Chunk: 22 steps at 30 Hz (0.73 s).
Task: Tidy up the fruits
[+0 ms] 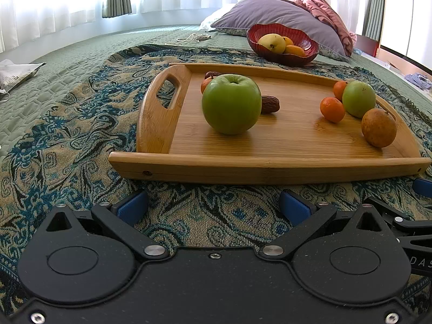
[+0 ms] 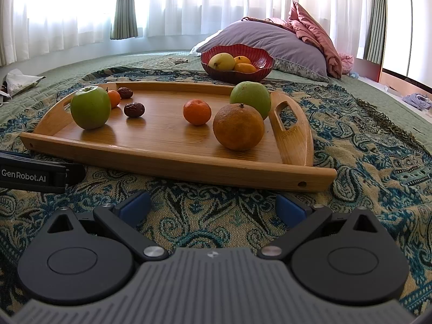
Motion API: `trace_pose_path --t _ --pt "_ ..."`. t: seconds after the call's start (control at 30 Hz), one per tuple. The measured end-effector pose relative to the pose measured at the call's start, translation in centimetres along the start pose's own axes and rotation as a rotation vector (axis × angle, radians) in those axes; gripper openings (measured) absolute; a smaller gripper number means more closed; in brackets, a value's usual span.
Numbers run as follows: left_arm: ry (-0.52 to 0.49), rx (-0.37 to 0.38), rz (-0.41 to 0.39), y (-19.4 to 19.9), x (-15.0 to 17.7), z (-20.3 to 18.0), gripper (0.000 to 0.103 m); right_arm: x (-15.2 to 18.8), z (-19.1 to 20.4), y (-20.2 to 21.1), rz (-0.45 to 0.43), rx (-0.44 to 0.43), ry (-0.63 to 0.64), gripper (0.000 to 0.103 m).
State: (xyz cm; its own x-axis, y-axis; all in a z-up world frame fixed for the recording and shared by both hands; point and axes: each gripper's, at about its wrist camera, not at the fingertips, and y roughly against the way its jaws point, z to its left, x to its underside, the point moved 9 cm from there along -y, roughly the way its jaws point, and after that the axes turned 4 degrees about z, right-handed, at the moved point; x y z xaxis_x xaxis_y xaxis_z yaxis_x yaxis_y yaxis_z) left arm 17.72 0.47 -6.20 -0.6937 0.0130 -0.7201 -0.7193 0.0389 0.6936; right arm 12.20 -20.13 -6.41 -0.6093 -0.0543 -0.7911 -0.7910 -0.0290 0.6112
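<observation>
A bamboo tray (image 1: 270, 167) (image 2: 172, 159) lies on a patterned blanket. On it are a big green apple (image 1: 231, 104) (image 2: 90, 107), a second green apple (image 1: 358, 98) (image 2: 250, 97), a brownish orange (image 1: 378, 127) (image 2: 238, 127), small mandarins (image 1: 332, 109) (image 2: 197, 112) and dark dates (image 1: 270, 104) (image 2: 134, 109). A red bowl (image 1: 282, 43) (image 2: 237, 63) behind the tray holds a yellow fruit and oranges. My left gripper (image 1: 214, 206) and right gripper (image 2: 213, 206) are both open and empty, just in front of the tray's near edge.
A purple pillow (image 2: 272, 41) and pink cloth (image 2: 316, 33) lie behind the bowl. A paper bag (image 1: 16, 74) lies at the far left of the bed. A cable (image 1: 189, 38) lies near the curtains. The left gripper's body (image 2: 32, 174) shows at the right wrist view's left edge.
</observation>
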Motion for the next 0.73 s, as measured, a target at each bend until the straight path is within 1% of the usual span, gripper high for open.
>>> trace_pose_path --t 0.73 --pt "-0.004 -0.002 -0.008 -0.03 -0.02 0.0 0.103 0.07 0.04 0.09 -0.003 0.001 0.001 0.103"
